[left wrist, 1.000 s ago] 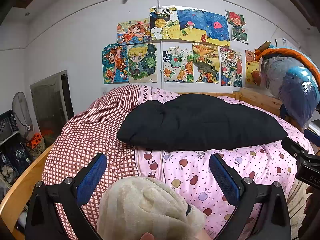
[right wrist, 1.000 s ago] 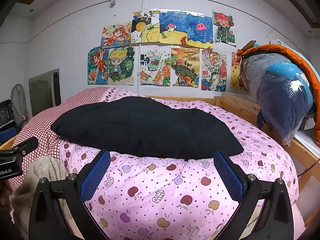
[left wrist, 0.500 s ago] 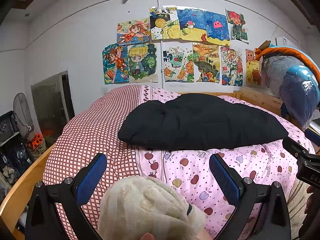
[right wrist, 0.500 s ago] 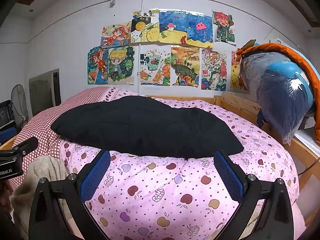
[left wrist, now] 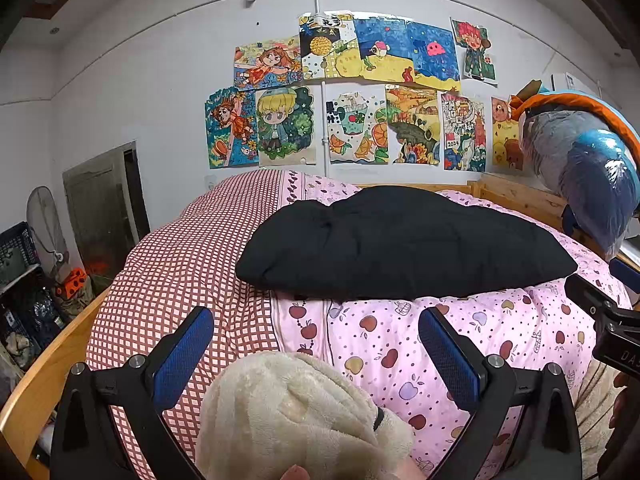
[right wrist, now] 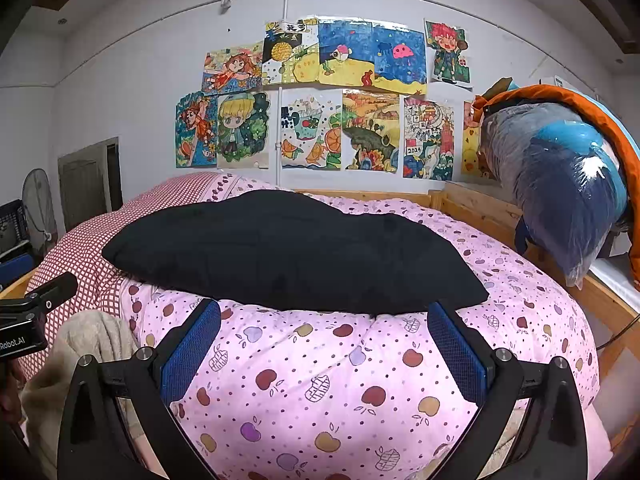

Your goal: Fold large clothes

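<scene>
A large black padded garment [left wrist: 400, 244] [right wrist: 288, 252] lies folded into a flat bundle on the pink apple-print quilt [left wrist: 460, 332] [right wrist: 320, 376] of a bed. My left gripper [left wrist: 316, 340] is open, short of the garment's near edge, with a cream fleece sleeve [left wrist: 296, 412] below its fingers. My right gripper [right wrist: 324, 340] is open too, its blue pads just in front of the garment's near edge, nothing between them. Neither gripper touches the garment.
A red checked cover [left wrist: 180, 264] spans the bed's left part. Wooden bed rails [left wrist: 44, 380] [right wrist: 608, 304] run along both sides. A pile of bagged bedding [right wrist: 568, 184] sits at the right. Drawings [right wrist: 320, 100] hang on the far wall. A fan [left wrist: 44, 216] and crates stand at left.
</scene>
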